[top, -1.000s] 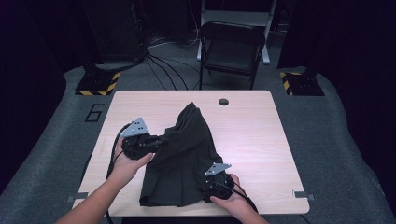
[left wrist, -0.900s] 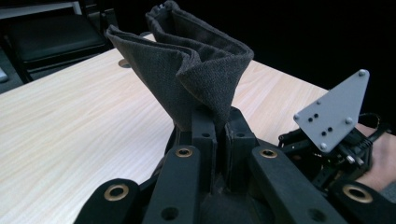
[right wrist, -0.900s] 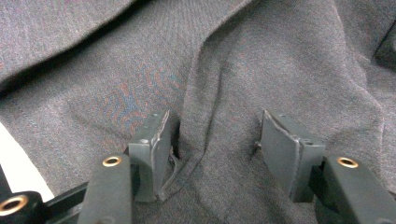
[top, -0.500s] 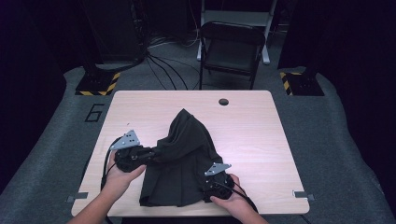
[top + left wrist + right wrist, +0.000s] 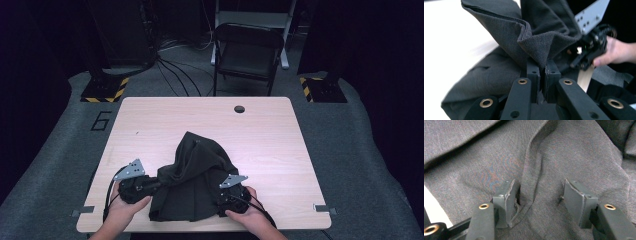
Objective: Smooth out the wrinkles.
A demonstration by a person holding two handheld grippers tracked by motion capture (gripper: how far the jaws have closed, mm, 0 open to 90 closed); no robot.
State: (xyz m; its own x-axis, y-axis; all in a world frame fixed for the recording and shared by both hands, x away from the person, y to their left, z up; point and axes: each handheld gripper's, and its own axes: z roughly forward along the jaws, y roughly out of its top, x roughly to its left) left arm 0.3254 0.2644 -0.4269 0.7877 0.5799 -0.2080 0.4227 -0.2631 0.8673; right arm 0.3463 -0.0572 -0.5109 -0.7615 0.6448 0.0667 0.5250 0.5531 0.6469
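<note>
Wooden table [image 5: 280, 140], left tongs [image 5: 541, 75] pinching dark cloth [image 5: 541, 42]

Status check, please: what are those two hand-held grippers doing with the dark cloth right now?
Left hand-held gripper shut on dark cloth. Right hand-held gripper open, pressed on the cloth. Table around it bare.

cloth [image 5: 192, 182] on table [image 5: 280, 150] near front edge | left gripper [image 5: 152, 185] at cloth's left | right gripper [image 5: 222, 197] at right
</note>
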